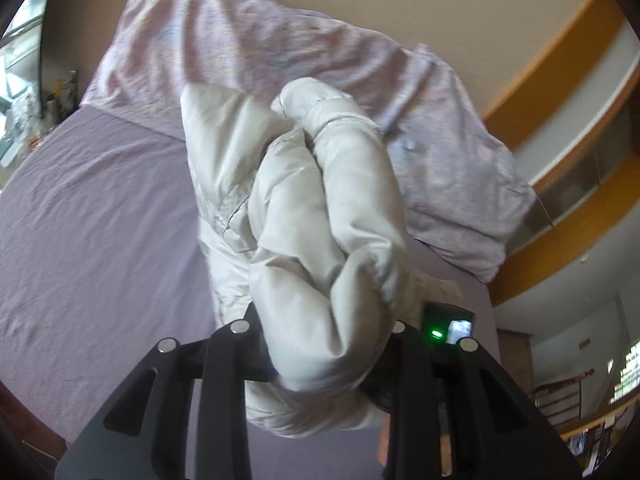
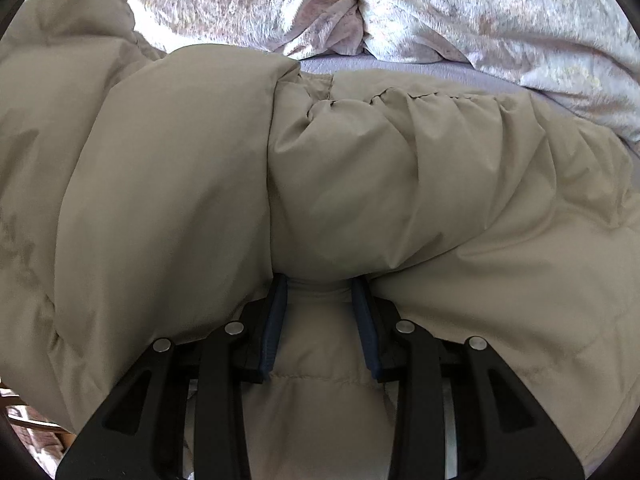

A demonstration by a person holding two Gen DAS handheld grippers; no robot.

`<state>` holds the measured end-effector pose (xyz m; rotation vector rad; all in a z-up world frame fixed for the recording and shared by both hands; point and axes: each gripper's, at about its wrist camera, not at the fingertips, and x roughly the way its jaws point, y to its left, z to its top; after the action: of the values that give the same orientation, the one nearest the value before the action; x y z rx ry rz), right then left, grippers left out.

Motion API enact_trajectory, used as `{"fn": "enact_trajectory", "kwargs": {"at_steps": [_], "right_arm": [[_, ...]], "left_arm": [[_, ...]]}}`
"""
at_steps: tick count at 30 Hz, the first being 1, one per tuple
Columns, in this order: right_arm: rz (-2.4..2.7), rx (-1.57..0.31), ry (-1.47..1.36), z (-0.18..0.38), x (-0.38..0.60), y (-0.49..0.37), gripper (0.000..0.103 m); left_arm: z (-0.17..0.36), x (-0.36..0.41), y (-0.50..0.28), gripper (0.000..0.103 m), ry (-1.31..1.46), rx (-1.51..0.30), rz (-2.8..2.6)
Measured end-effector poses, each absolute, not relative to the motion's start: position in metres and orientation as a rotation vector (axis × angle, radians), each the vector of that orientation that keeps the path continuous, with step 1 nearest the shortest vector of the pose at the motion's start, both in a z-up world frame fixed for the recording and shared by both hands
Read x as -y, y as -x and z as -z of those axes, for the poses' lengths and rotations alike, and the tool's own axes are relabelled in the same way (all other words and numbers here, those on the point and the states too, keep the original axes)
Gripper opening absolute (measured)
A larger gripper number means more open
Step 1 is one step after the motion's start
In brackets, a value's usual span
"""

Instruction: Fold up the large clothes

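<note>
The left gripper (image 1: 320,344) pinches a bunched fold of a pale puffy jacket (image 1: 328,208); the padded cloth bulges up between its black fingers (image 1: 224,360) and hides the fingertips, so the pads themselves do not show. This part of the jacket is lifted clear of the bed (image 1: 92,220), and the rest trails down from the grip onto the lilac sheet. Beyond the jacket, toward the head of the bed, lies a crumpled pinkish duvet (image 1: 248,48), heaped against the beige wall (image 1: 420,0). Just to the side of the held bunch, low against the sheet, a small black device with a green light (image 1: 437,334) shows past the cloth.

In the right wrist view the same jacket (image 2: 200,184) fills almost the whole picture, lying in thick rolls on the bed (image 2: 400,68). The right gripper (image 2: 320,312) has its blue pads (image 2: 276,332) partly apart, with a padded ridge of the jacket bulging between them; the cloth meets both pads, so it grips that ridge. Beyond the jacket the duvet (image 2: 480,12) lies at the far edge of the sheet.
</note>
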<state>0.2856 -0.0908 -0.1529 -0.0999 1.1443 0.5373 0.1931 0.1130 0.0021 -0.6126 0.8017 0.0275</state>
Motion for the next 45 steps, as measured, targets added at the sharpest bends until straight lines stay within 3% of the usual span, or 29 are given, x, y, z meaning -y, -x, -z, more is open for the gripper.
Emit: {"fn": "enact_trajectory", "kwargs": {"at_steps": [8, 16, 34, 41, 45], "right_arm": [[-0.559, -1.193, -0.004, 0.144, 0.125, -0.296, 0.036], [-0.511, -1.096, -0.081, 0.116, 0.212, -0.305, 0.036], [-0.236, -1.047, -0.179, 0.11, 0.375, -0.312, 0.036], [-0.15, -1.039, -0.242, 0.107, 0.427, -0.311, 0.036], [-0.132, -1.005, -0.274, 0.094, 0.446, -0.313, 0.036]], "left_arm": [[-0.015, -0.044, -0.214, 0.029, 0.543, -0.801, 0.101], [-0.015, 0.023, -0.227, 0.029, 0.476, -0.817, 0.172], [0.021, 0.18, -0.252, 0.029, 0.329, -0.994, 0.353], [0.025, 0.219, -0.259, 0.037, 0.254, -1.04, 0.383], [0.014, 0.228, -0.263, 0.055, 0.218, -1.033, 0.396]]}}
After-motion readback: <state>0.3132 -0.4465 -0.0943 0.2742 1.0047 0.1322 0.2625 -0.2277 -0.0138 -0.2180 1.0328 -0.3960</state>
